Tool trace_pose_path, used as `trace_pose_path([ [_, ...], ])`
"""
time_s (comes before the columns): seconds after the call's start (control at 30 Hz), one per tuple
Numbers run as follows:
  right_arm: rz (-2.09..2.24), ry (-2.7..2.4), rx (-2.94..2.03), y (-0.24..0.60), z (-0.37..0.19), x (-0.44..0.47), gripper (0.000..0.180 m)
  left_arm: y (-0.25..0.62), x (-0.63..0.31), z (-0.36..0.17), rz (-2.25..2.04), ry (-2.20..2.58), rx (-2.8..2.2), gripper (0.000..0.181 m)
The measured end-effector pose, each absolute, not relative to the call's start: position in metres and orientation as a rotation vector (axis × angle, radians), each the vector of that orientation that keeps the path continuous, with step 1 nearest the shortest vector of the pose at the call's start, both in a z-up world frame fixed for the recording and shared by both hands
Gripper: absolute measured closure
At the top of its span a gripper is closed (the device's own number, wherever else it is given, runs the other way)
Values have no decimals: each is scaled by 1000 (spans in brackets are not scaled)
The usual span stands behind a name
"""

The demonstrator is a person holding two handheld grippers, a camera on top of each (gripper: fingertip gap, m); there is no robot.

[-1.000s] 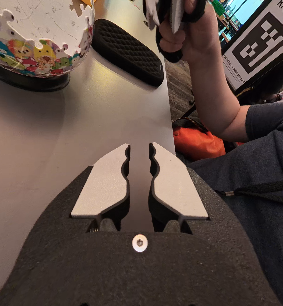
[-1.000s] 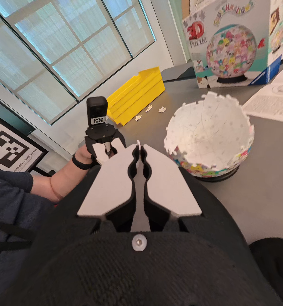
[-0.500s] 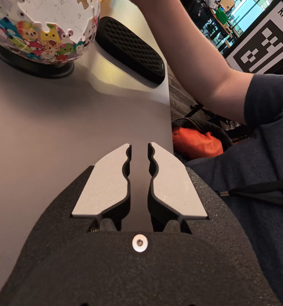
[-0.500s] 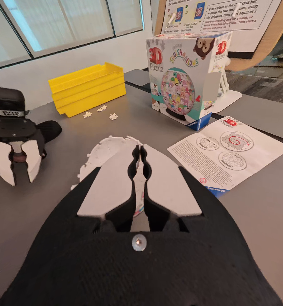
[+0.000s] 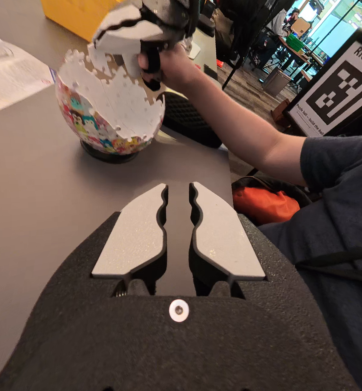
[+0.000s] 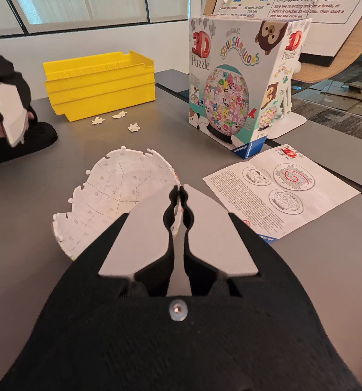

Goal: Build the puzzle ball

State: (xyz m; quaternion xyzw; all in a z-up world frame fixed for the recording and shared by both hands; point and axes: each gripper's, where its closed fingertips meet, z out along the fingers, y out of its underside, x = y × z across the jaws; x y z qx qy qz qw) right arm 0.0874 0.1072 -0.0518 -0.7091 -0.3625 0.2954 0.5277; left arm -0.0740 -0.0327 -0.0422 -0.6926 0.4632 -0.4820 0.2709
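White and half-built, the puzzle ball (image 6: 121, 196) sits on its dark stand (image 5: 110, 155) on the grey table (image 6: 38, 264). My right gripper (image 6: 179, 187) is over the shell's rim at its 4 o'clock edge, jaws nearly together; whether a piece sits between them I cannot tell. My left gripper (image 5: 178, 186) hangs low near the table edge, slightly spread, holding nothing. Three loose pieces (image 6: 116, 120) lie by the yellow bin (image 6: 99, 84) at 12 o'clock.
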Motion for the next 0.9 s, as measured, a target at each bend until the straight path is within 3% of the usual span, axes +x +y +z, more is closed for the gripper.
trace_pose_path([
  [0.33,657,-910,-1634,106,-49,89,177,6,-49,-26,-1152,1343,-1860,160],
  [0.9,522,-945,-1557,99,-41,89,177,117,66,64,-1099,1417,-1452,141],
])
